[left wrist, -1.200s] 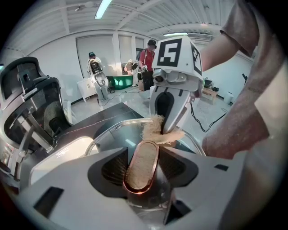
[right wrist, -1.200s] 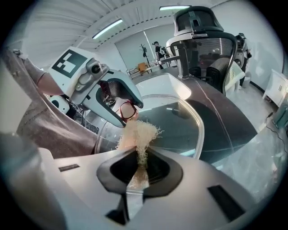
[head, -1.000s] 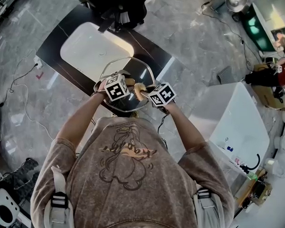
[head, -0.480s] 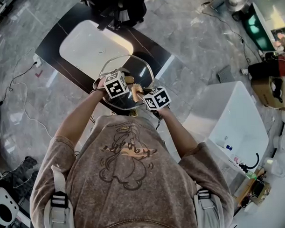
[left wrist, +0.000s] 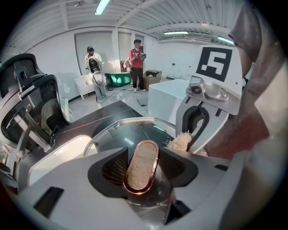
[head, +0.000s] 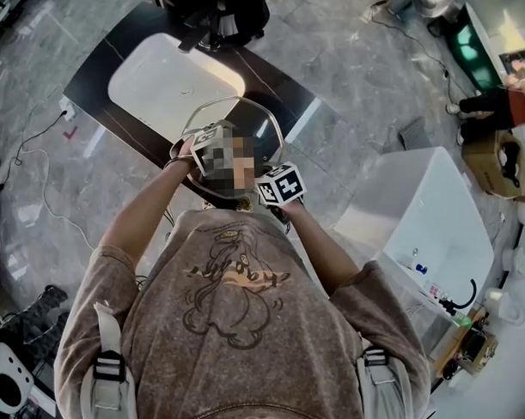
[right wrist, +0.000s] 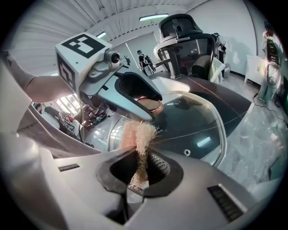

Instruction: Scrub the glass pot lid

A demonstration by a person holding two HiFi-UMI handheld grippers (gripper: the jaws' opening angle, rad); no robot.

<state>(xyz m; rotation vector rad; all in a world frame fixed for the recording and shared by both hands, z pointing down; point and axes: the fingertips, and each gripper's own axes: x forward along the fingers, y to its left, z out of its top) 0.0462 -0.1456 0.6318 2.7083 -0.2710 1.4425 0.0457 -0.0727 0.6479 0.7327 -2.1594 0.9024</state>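
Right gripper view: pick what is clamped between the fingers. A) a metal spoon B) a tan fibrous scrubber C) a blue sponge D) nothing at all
B: a tan fibrous scrubber is pinched between the fingers of the right gripper, with its frayed end poking out over the glass pot lid.

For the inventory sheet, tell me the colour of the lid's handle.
The handle is pale beige with a shiny copper rim; left gripper view shows it best.
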